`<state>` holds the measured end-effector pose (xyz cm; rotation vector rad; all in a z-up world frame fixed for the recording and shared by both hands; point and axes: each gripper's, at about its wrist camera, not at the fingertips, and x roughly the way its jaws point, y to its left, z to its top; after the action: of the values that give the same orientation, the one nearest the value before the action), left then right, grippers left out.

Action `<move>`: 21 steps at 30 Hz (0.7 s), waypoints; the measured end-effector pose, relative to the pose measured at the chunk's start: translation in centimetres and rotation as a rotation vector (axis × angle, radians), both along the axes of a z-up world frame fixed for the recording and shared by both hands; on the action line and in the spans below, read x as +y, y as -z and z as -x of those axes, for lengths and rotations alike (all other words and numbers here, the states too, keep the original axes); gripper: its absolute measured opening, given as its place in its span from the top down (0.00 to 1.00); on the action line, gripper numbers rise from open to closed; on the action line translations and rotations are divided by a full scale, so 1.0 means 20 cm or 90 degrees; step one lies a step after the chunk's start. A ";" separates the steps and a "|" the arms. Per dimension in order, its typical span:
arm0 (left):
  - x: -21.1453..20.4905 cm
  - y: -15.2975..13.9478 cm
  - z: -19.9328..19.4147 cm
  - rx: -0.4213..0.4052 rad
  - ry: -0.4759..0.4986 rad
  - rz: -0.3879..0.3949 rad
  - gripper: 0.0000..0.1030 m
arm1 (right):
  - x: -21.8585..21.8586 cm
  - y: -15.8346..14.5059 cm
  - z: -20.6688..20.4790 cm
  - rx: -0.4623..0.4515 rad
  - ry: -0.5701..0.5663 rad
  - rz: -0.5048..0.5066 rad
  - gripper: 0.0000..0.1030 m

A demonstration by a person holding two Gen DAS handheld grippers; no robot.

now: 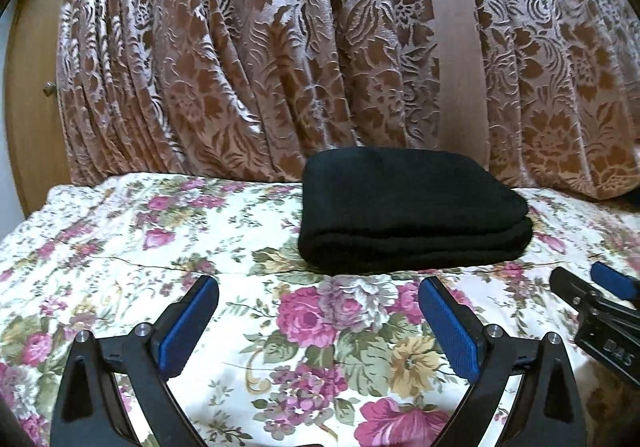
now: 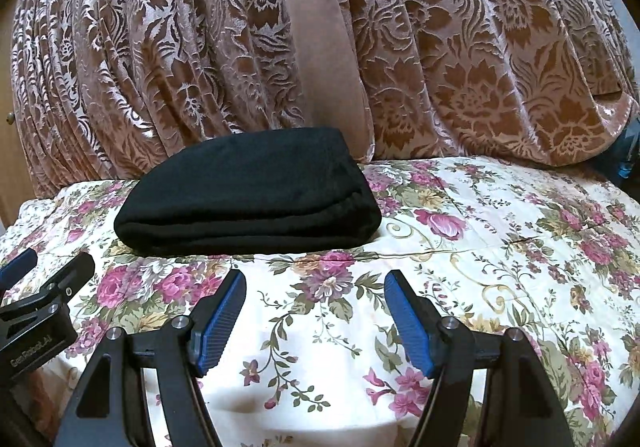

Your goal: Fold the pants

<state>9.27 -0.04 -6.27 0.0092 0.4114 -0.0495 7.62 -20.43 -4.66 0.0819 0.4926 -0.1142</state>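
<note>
The black pants (image 1: 412,207) lie folded in a thick flat bundle on the floral bedspread (image 1: 120,247), near the curtain. They also show in the right wrist view (image 2: 252,199), left of centre. My left gripper (image 1: 318,283) is open and empty, hovering in front of the bundle's near edge. My right gripper (image 2: 314,279) is open and empty, in front of the bundle's right end. Each gripper's tip shows in the other's view: the right one (image 1: 592,291) and the left one (image 2: 44,267).
A brown and silver floral curtain (image 1: 260,47) hangs directly behind the bed. A wooden cupboard door with a knob (image 1: 49,87) stands at the left. The bedspread (image 2: 500,227) stretches to the right of the bundle.
</note>
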 end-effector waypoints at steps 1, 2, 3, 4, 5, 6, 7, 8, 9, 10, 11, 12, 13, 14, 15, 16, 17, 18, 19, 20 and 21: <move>0.00 0.00 0.00 0.002 0.010 0.009 0.03 | 0.00 0.00 0.00 0.000 0.001 0.001 0.30; 0.00 0.00 0.00 0.002 0.014 0.014 0.03 | 0.00 0.01 0.00 0.000 0.002 0.003 0.30; 0.01 0.00 0.00 0.002 0.015 0.018 0.03 | 0.00 0.01 0.00 0.001 0.003 0.005 0.30; 0.01 0.01 0.01 0.002 0.014 0.021 0.03 | 0.01 0.01 0.00 0.001 0.002 0.006 0.30; 0.01 0.01 0.01 0.002 0.014 0.024 0.03 | 0.01 0.01 0.00 0.000 0.001 0.009 0.30; 0.01 0.01 0.00 0.003 0.011 0.025 0.03 | 0.01 0.01 0.00 -0.001 0.001 0.013 0.30; 0.01 0.01 0.00 0.004 0.010 0.025 0.03 | 0.02 0.01 0.00 -0.002 0.000 0.016 0.30; 0.01 0.02 0.01 0.004 0.010 0.025 0.03 | 0.02 0.01 0.00 -0.002 -0.001 0.020 0.30; 0.01 0.02 0.01 0.003 0.008 0.024 0.04 | 0.03 0.01 0.00 -0.003 -0.002 0.024 0.30; 0.00 0.02 0.01 0.002 0.006 0.022 0.04 | 0.03 0.01 0.00 -0.003 -0.003 0.027 0.30; 0.00 0.02 0.01 0.003 0.004 0.021 0.04 | 0.04 0.01 0.00 -0.004 -0.004 0.029 0.30; 0.00 0.02 0.01 0.003 0.005 0.021 0.04 | 0.04 0.02 0.00 -0.004 -0.005 0.030 0.30; 0.00 0.02 0.00 0.004 0.004 0.020 0.04 | 0.04 0.02 0.00 -0.004 -0.005 0.030 0.30; 0.00 0.02 0.00 0.005 0.003 0.020 0.04 | 0.04 0.02 0.00 -0.004 -0.006 0.029 0.30; 0.00 0.03 0.00 0.007 0.002 0.021 0.05 | 0.04 0.02 0.00 -0.003 -0.006 0.028 0.30; 0.01 0.03 0.00 0.009 0.002 0.024 0.05 | 0.04 0.02 0.00 -0.002 -0.004 0.027 0.30; 0.01 0.03 -0.01 0.011 0.000 0.025 0.05 | 0.04 0.02 0.00 -0.003 -0.003 0.026 0.30; 0.01 0.03 -0.01 0.013 -0.002 0.027 0.06 | 0.03 0.02 0.00 -0.003 -0.003 0.024 0.30; 0.02 0.03 -0.01 0.015 -0.002 0.031 0.06 | 0.03 0.02 0.00 -0.003 -0.004 0.023 0.30; 0.02 0.03 -0.01 0.016 -0.003 0.032 0.06 | 0.03 0.02 0.00 -0.003 -0.004 0.023 0.30; 0.02 0.03 -0.01 0.017 -0.003 0.032 0.06 | 0.03 0.02 0.00 -0.002 -0.004 0.023 0.30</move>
<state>9.50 0.45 -6.96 -0.0424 0.4369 -0.0560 7.58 -19.84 -5.08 0.0452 0.4877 -0.1161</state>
